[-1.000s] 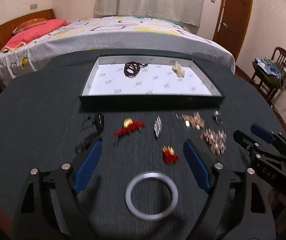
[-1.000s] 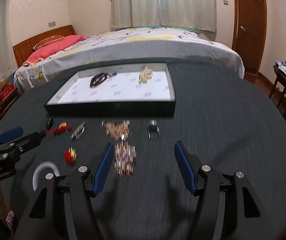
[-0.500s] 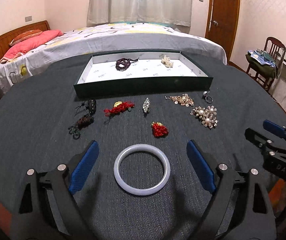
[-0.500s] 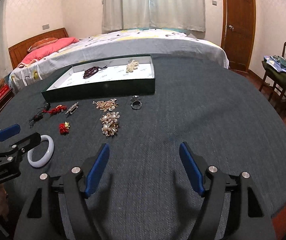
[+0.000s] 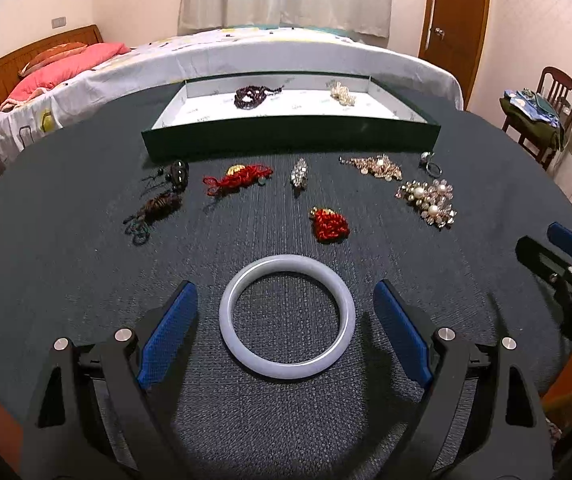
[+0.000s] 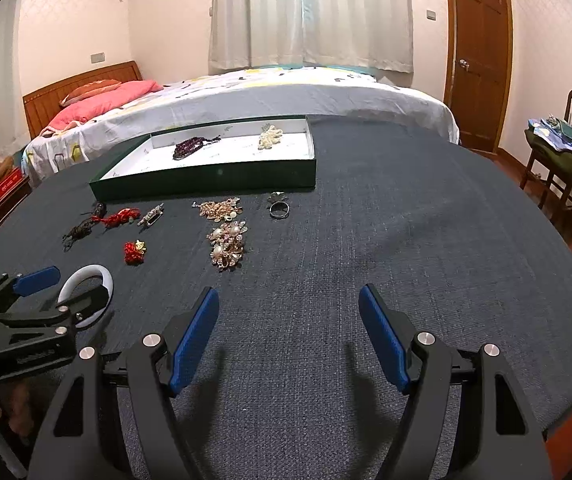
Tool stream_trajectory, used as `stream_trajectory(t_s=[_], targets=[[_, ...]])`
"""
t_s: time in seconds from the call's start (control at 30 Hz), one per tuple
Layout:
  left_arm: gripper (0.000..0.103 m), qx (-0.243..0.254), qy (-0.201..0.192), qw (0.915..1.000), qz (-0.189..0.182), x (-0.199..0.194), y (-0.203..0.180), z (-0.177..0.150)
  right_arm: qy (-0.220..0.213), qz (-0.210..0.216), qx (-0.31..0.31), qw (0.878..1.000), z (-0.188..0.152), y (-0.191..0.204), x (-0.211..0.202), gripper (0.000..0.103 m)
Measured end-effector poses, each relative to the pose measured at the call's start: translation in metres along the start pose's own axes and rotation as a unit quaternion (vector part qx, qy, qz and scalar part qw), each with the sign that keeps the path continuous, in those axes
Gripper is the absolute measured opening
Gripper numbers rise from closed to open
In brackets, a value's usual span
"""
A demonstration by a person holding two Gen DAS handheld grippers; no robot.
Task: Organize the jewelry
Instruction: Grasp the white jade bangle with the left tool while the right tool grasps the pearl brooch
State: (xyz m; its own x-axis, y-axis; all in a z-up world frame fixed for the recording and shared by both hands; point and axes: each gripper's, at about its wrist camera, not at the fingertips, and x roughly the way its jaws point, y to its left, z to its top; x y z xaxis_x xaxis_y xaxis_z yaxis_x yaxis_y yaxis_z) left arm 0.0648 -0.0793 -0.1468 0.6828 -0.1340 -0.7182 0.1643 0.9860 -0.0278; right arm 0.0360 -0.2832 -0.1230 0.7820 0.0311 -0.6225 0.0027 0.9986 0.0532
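Both pads of my spread left hand-held gripper (image 5: 286,334) flank the bangle (image 5: 287,316); I'd lower, then squeeze its rim evenly

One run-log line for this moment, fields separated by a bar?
left gripper: open, jaws astride white bangle, not touching | right gripper: open, empty | tray: two pieces inside

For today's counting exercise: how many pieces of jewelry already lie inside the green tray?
2. A dark beaded bracelet lies toward the tray's far left, and a pearl cluster piece toward its far right. The near wall hides a strip of the floor, so something small could be missed.
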Motion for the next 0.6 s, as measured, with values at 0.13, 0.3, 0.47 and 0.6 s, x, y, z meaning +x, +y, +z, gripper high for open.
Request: stream_trajectory(t_s=[0.13, 0.3, 0.47, 0.6], targets=[[0.087, -0.002, 0.006, 1.0, 0.002, 0.006, 0.002, -0.004, 0.002, 0.0, 0.002, 1.0, 0.0, -0.001, 0.001, 0.07], [0.069, -0.005, -0.004, 1.0, -0.001, 0.003, 0.005, -0.005, 0.005, 0.001, 0.003, 1.0, 0.0, -0.002, 0.002, 0.07], [0.069, -0.004, 0.0, 0.9999, -0.01, 0.002, 0.007, -0.002, 0.006, 0.001, 0.001, 1.0, 0.002, -0.001, 0.004, 0.07], [0.069, 0.009, -0.02, 0.9998, 0.003, -0.007, 0.009, 0.006, 0.008, 0.005, 0.001, 1.0, 0.005, 0.002, 0.008, 0.07]])
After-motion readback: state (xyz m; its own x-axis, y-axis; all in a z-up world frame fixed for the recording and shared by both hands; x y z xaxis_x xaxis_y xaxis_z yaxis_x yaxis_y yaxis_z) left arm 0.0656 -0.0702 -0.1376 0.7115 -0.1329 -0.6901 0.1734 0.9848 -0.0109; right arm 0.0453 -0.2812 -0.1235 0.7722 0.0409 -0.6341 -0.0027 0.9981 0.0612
